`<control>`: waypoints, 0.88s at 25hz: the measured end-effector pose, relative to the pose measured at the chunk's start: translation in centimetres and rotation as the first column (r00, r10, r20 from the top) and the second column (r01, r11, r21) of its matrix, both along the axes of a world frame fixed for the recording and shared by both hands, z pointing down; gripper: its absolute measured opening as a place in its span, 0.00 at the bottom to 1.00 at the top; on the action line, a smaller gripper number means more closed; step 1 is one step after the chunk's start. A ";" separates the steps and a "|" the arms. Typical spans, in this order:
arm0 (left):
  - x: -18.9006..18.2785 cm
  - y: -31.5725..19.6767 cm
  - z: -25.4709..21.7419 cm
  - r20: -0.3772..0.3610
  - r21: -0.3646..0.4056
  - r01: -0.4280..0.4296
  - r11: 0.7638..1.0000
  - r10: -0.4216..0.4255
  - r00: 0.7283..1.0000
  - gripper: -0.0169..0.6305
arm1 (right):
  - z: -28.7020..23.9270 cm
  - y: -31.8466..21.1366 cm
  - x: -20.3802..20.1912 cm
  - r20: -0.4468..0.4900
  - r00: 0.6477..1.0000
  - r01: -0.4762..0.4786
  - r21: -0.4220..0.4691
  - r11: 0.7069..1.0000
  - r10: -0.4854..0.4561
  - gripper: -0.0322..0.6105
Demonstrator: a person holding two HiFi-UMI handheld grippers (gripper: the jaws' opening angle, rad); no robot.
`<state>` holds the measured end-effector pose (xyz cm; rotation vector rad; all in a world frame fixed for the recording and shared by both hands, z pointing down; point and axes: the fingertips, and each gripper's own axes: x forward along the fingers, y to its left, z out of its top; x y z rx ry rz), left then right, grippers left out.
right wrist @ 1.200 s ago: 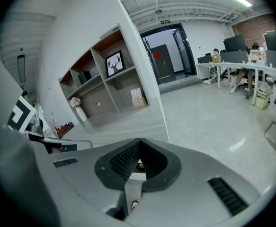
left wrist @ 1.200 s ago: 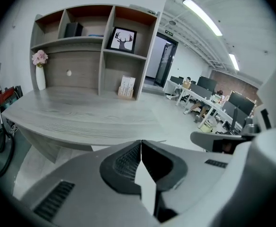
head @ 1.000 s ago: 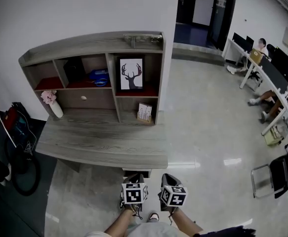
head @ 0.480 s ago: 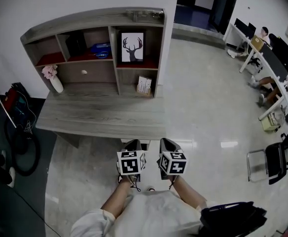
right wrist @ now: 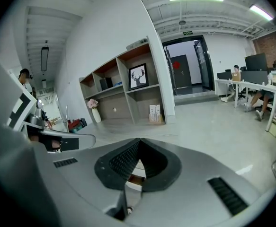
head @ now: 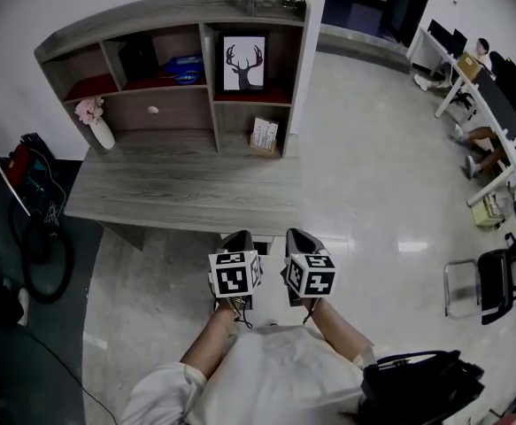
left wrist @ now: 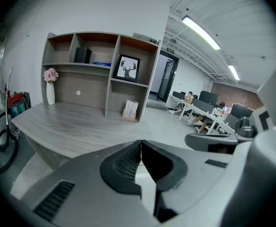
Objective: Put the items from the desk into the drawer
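Note:
A grey wooden desk [head: 178,193] carries a hutch with a shut drawer [head: 153,110] that has a white knob. On the desktop stand a white vase of pink flowers [head: 98,124] at the left and a small printed box [head: 264,135] under the right shelf. A deer picture [head: 242,63], a blue item [head: 184,67] and a black item [head: 140,58] sit in the shelves. My left gripper [head: 238,235] and right gripper [head: 298,234] hover side by side just short of the desk's front edge, both shut and holding nothing. The vase [left wrist: 50,86] and box [left wrist: 129,110] show in the left gripper view.
Cables, a wheel and dark gear [head: 36,237] crowd the floor left of the desk. A black chair [head: 488,286] and office desks with seated people [head: 488,104] are at the right. A black bag [head: 417,383] hangs by the person's right side.
Both grippers have come up and forward, from low in the view to just short of the desk's front edge. They stay shut and side by side.

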<state>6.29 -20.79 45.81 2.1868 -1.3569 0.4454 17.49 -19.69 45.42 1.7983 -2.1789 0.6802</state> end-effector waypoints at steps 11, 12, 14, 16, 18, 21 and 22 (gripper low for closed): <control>0.1 -1.2 -0.1 0.004 0.006 -0.028 1.000 0.028 1.000 0.04 | -1.1 -1.5 0.0 0.003 1.000 -0.026 0.025 0.999 0.025 0.05; 0.0 -1.3 -0.2 0.003 0.006 -0.028 1.000 0.028 1.000 0.05 | -1.2 -1.7 -0.1 0.003 1.000 -0.029 0.026 0.999 0.028 0.05; -0.2 -1.6 -0.3 0.001 0.007 -0.027 1.000 0.027 1.000 0.04 | -1.3 -2.0 -0.3 0.001 1.000 -0.030 0.028 0.999 0.030 0.05; -0.5 -1.9 -0.4 -0.001 0.009 -0.023 1.000 0.023 1.000 0.05 | -1.3 -2.1 -0.5 0.000 1.000 -0.029 0.027 0.999 0.029 0.05; -0.8 -2.1 -0.3 -0.004 0.008 -0.018 1.000 0.018 1.000 0.04 | -1.2 -2.2 -0.7 0.000 1.000 -0.031 0.024 0.999 0.031 0.05; -1.3 -2.2 -0.2 -0.006 0.004 -0.014 1.000 0.014 1.000 0.05 | -1.0 -2.4 -1.1 0.001 1.000 -0.030 0.019 0.999 0.030 0.05; -1.4 -2.3 -0.1 -0.007 0.002 -0.013 1.000 0.013 1.000 0.04 | -1.0 -2.4 -1.2 0.001 1.000 -0.029 0.018 0.999 0.028 0.05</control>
